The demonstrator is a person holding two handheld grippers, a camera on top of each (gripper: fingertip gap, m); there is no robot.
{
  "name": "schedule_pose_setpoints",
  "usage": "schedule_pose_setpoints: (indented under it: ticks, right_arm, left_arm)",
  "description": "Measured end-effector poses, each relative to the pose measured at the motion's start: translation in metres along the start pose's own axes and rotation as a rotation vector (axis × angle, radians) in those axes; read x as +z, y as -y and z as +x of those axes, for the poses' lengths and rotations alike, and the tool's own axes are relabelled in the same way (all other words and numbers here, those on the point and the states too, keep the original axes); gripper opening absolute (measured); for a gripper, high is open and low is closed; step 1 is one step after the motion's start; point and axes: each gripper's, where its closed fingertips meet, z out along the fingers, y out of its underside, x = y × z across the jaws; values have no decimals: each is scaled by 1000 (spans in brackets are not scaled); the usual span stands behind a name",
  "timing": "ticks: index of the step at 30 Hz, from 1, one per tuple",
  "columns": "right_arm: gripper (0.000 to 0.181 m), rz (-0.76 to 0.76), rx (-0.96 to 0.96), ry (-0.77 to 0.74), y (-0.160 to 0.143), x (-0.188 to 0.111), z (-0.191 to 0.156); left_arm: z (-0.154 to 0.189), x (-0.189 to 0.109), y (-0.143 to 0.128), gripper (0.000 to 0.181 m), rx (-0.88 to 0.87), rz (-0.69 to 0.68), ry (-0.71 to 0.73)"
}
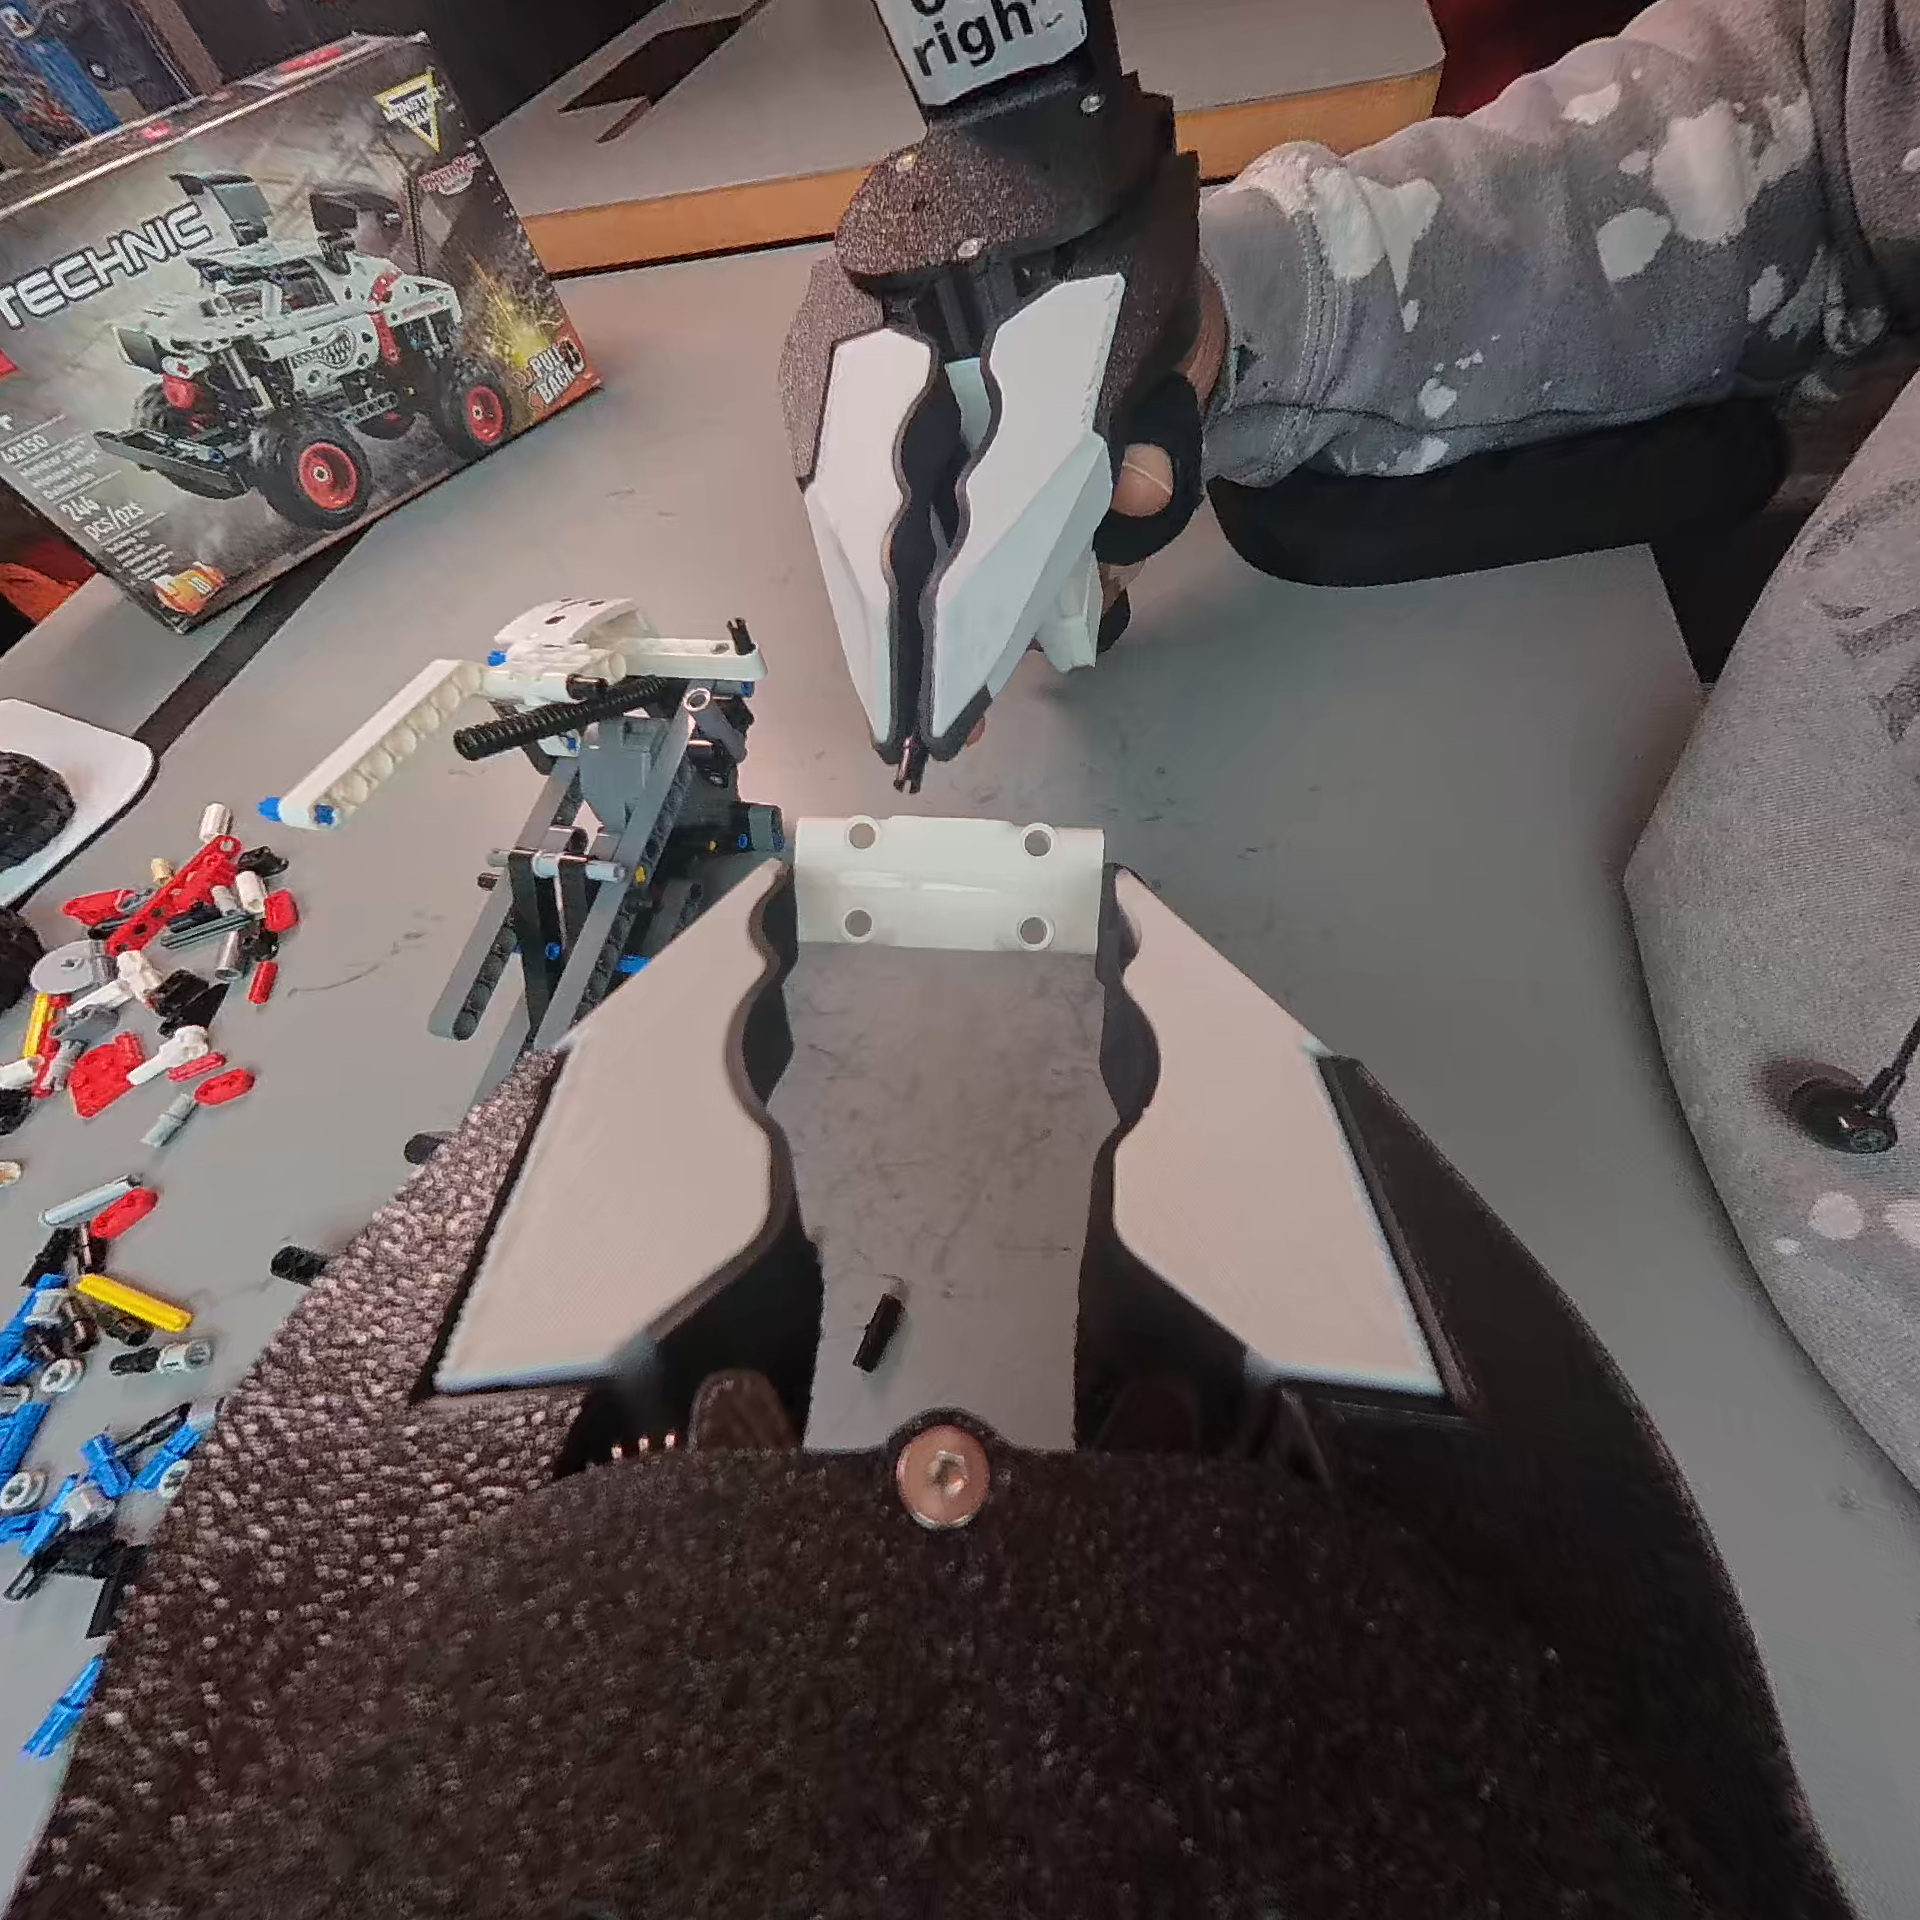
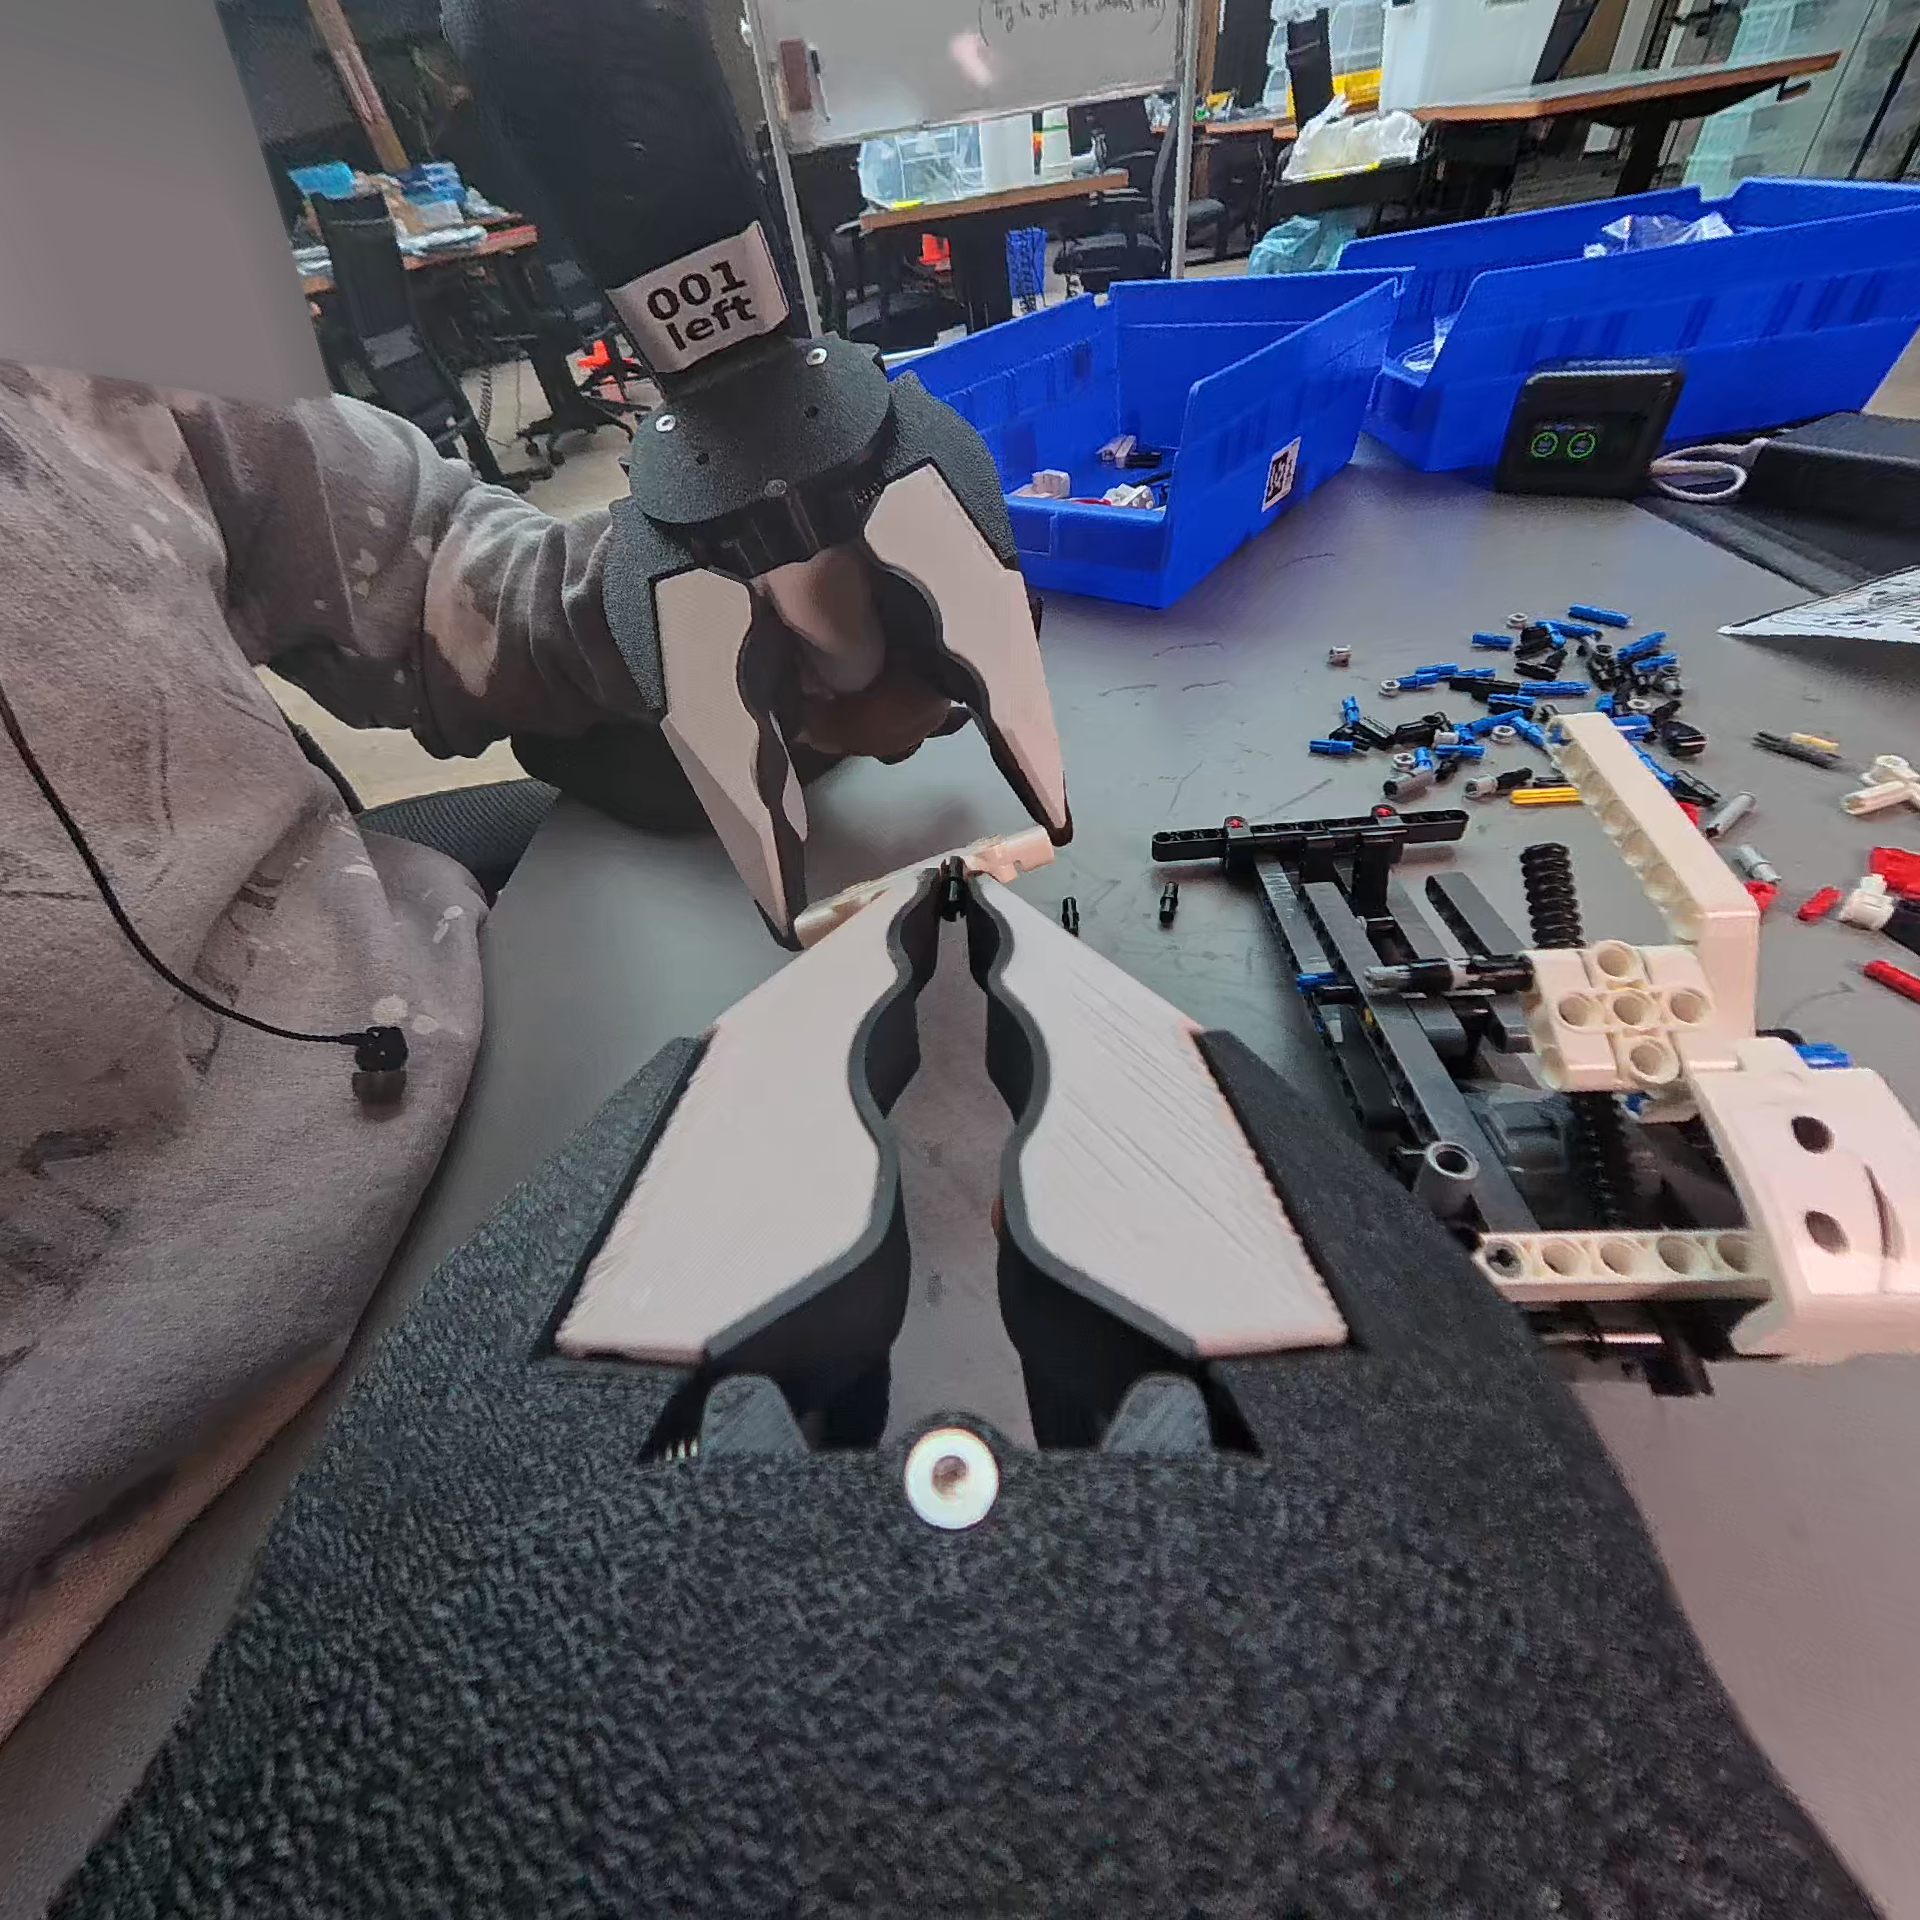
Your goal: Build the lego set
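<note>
My left gripper is shut on a white panel piece with round holes, gripping it by its two ends just above the grey table. My right gripper points down from the far side, shut on a small black pin whose tip hangs just above the panel's far edge. In the right wrist view, my right gripper pinches the pin right at the panel, which the left gripper holds. The partly built grey, black and white truck chassis lies to the left.
The set's box stands at the far left, with loose red, blue and black parts in front of it. A spare black pin lies under my left gripper. Blue bins and a small screen device sit behind the chassis. The tips of both grippers are at nearly the same place.
</note>
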Motion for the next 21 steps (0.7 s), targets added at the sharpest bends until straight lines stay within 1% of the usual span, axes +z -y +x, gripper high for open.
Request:
schedule_pose_setpoints:
  ticks: [4,7,11,14,15,16,17,19,21]
  right_arm:
    - [4,-32,-2,1,-7,6,-1]
    - [4,-82,-14,5,-14,7,-2]
    - [4,-154,-20,2,-24,9,-3]
    - [4,-173,35,6,-29,10,-2]
    - [4,-185,47,13,-32,12,-3]
    - [4,-198,59,38,-34,16,-8]
    - [4,-136,85,93,-23,21,-19]
    - [3,-143,123,100,-24,24,-19]
    - [4,-194,77,55,-32,23,-12]
  left_arm:
    - [2,-1,-2,58,4,-12,-5]
    - [5,1,-6,58,5,-33,-16]
    - [9,4,-14,58,49,-77,-12]
    - [11,3,-10,58,5,-37,-24]
    - [14,1,-2,29,-14,8,-41]
    - [16,-1,12,0,-19,91,-43]
    - [15,0,14,1,9,79,-29]
    - [7,-6,16,0,95,62,20]
    - [4,-11,15,0,14,81,-2]
